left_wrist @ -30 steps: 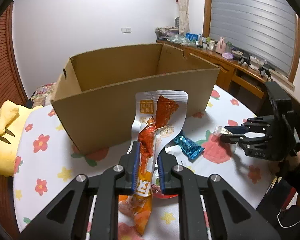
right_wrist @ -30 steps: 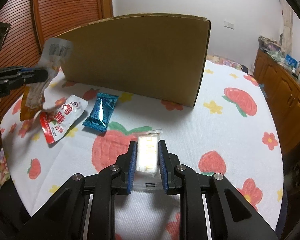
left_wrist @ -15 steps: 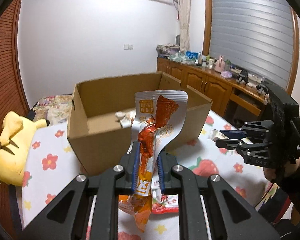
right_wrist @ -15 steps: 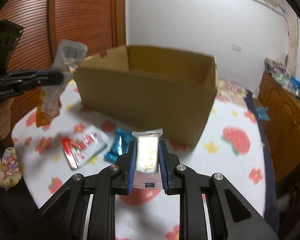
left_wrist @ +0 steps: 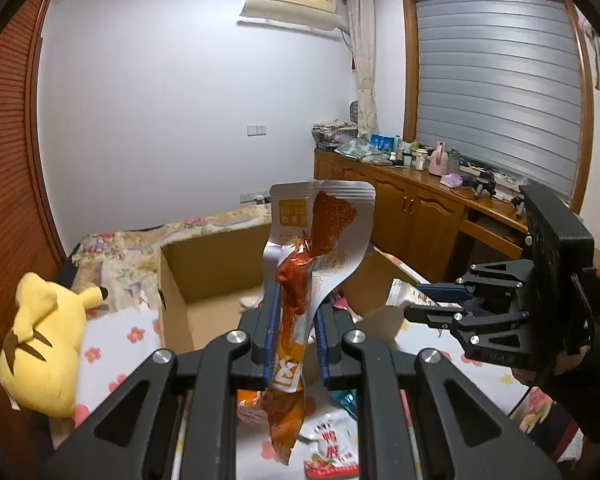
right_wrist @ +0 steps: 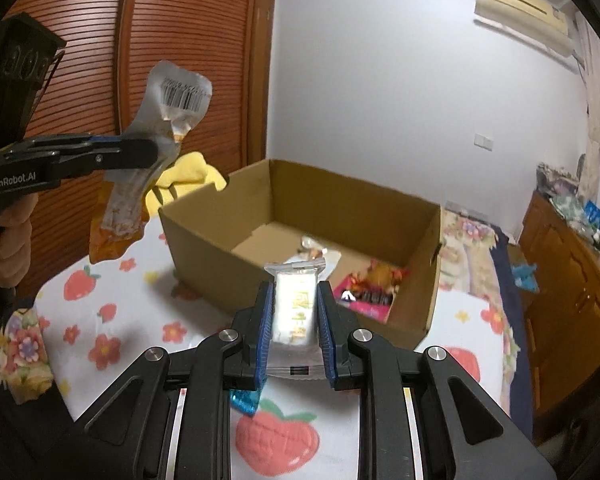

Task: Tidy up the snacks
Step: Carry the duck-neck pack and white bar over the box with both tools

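Cardboard box point(right_wrist: 300, 236) open on the counter point(right_wrist: 112, 312); a few snacks, one a pink packet point(right_wrist: 370, 294), already inside. Left gripper point(left_wrist: 294, 332) jaws clamped on an orange-and-silver pouch point(left_wrist: 312, 248), held above the box's near side. Right gripper point(right_wrist: 294, 330) jaws clamped on a small white packet point(right_wrist: 296, 304), raised before the box. Red-and-white packet point(left_wrist: 334, 450) and blue wrapper point(right_wrist: 244, 398) left on the counter. Task judged partway done.

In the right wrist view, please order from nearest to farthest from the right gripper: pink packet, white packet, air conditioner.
From the right gripper:
1. White packet, between its jaws.
2. Pink packet, inside the cardboard box, to the right.
3. Air conditioner, high on the far wall.
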The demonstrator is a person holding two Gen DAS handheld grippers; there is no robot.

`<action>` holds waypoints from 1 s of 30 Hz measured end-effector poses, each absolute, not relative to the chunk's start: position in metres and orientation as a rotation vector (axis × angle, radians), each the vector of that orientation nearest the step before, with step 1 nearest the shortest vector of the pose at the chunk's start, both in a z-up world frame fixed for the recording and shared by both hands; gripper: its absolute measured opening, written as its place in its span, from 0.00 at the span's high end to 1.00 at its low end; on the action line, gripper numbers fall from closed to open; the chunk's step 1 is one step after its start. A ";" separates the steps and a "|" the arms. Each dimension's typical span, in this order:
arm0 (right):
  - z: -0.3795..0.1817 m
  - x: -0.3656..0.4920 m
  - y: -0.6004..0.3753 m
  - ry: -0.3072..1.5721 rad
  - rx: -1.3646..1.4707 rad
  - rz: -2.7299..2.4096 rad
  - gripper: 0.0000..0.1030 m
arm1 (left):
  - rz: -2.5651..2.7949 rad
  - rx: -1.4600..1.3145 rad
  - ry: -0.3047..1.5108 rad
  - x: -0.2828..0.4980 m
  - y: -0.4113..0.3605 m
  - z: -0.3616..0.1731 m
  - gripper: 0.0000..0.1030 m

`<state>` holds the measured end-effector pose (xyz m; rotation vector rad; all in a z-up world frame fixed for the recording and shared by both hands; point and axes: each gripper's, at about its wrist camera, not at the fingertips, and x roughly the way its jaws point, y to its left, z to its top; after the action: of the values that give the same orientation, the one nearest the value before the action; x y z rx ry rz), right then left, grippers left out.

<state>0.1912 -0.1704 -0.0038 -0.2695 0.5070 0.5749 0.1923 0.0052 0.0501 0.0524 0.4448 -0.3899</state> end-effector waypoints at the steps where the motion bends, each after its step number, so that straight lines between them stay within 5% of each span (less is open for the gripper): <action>1: -0.002 0.192 -0.170 0.504 -0.271 0.575 0.81 | -0.385 0.057 0.443 0.196 0.005 0.053 0.87; 30: -0.002 0.278 -0.187 0.552 -0.155 0.575 0.81 | -0.314 0.119 0.540 0.300 -0.020 0.033 0.87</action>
<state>0.2785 -0.1871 -0.0022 -0.1546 0.5525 0.5745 0.3000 -0.0204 0.0334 0.1188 0.5398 -0.3137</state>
